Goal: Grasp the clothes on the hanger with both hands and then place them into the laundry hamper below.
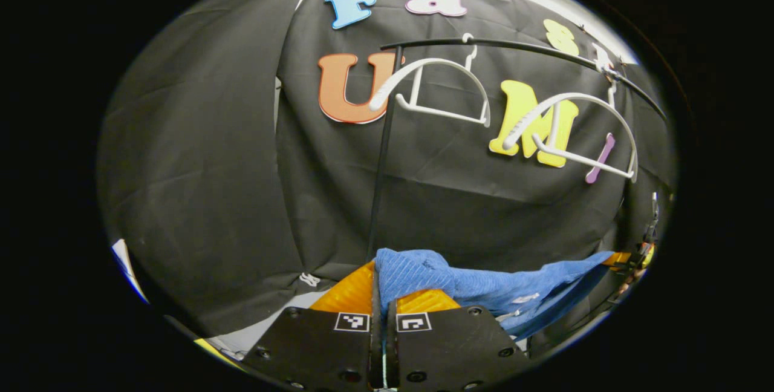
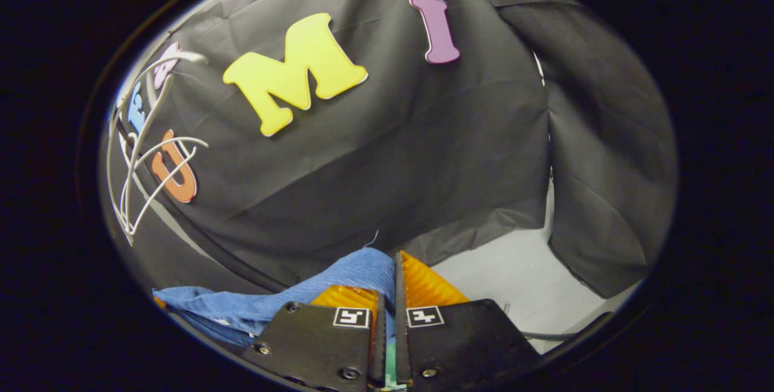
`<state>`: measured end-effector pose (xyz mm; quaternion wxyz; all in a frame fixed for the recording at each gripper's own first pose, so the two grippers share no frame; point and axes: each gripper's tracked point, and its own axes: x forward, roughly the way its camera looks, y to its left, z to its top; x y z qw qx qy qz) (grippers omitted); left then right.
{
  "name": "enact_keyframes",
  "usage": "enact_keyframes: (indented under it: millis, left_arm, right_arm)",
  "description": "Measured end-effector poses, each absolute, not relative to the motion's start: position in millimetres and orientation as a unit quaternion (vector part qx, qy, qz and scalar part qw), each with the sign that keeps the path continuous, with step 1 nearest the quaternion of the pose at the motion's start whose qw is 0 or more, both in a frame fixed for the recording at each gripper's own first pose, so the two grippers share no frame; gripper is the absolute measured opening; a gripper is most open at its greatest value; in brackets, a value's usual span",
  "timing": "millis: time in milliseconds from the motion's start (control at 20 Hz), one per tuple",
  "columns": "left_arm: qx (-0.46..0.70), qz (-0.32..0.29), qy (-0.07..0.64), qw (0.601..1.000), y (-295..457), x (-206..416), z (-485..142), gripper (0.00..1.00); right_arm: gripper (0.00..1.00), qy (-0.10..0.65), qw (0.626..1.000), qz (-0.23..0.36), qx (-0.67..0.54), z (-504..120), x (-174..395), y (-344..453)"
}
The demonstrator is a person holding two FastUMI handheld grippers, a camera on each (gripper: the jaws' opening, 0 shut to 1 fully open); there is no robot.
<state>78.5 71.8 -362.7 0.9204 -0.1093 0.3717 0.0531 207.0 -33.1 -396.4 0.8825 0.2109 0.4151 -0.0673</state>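
I have the left gripper and right gripper level, each clamped on an end of the blue garment stretched between, below two bare hangers.

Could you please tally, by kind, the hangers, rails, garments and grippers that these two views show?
White hangers: 2, one on the left and one on the right of the rail.
Black rail: 1.
Blue garment: 1, stretched between the grippers.
Grippers: 2, left gripper and right gripper, each closed on the garment.
Total: 6.
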Motion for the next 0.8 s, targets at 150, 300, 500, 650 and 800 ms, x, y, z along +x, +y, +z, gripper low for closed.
enact_keyframes:
  millis: [150, 300, 500, 650, 800]
  left_arm:
    - [-0.102, 0.039, 0.380, 0.919, 65, 64, -368, 0.02]
    - [-0.106, 0.014, 0.387, 0.916, 48, 52, -372, 0.02]
    - [-0.110, -0.033, 0.382, 0.917, 15, 40, -370, 0.07]
    - [-0.108, -0.065, 0.390, 0.912, -10, 28, -376, 0.02]
    - [-0.104, -0.096, 0.391, 0.909, -34, 18, -378, 0.07]
  right_arm:
    - [0.10, 0.423, 0.881, -0.062, 0.202, -402, 185, -19]
    - [0.10, 0.410, 0.885, -0.041, 0.218, -388, 170, 0]
    - [0.10, 0.396, 0.896, -0.024, 0.197, -366, 145, 12]
    - [0.09, 0.392, 0.898, -0.018, 0.198, -355, 127, 26]
    - [0.10, 0.388, 0.903, -0.004, 0.184, -343, 115, 47]
